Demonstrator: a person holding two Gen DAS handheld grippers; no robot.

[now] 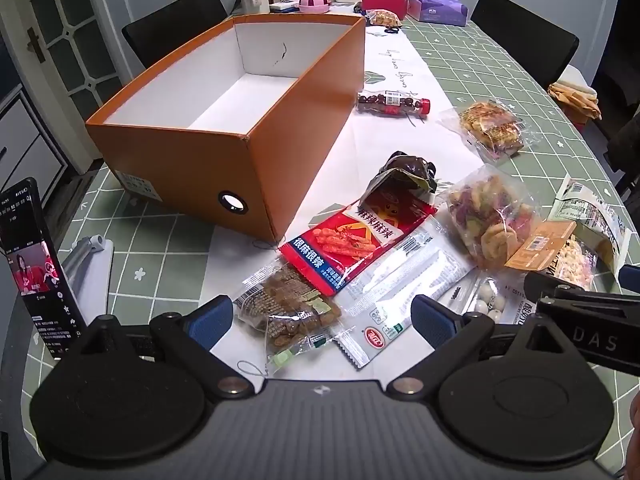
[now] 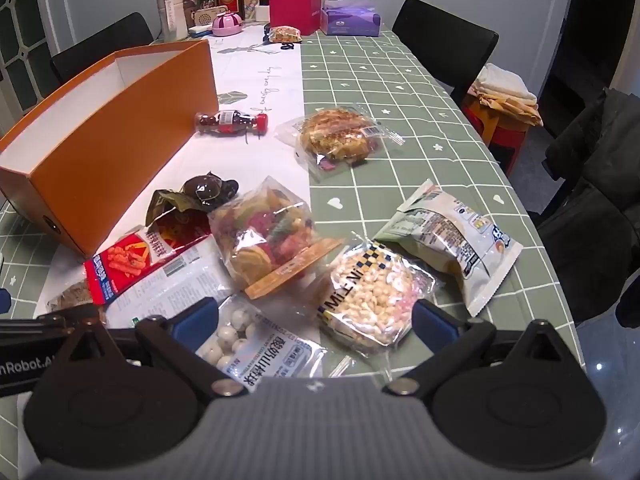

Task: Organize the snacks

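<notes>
An empty orange box [image 1: 208,168] with a white inside stands on the table's left; it also shows in the right wrist view [image 2: 108,140]. Snack packs lie to its right: a red spicy-stick pack [image 1: 356,236], a brown snack bag [image 1: 288,312], a white pack [image 1: 404,280], a colourful chips bag [image 2: 268,236], a puffed rice cake pack [image 2: 368,296], a white ball-candy pack [image 2: 256,348], a pale bag [image 2: 452,236]. My left gripper [image 1: 322,320] is open above the brown bag. My right gripper [image 2: 316,320] is open above the ball-candy and rice cake packs.
A small bottle of red candies [image 2: 232,122] and a pastry bag [image 2: 340,136] lie further back. A phone on a stand [image 1: 36,264] is at the left edge. Bottles, a red box [image 2: 294,12] and a purple tissue box [image 2: 352,20] crowd the far end. Black chairs surround the table.
</notes>
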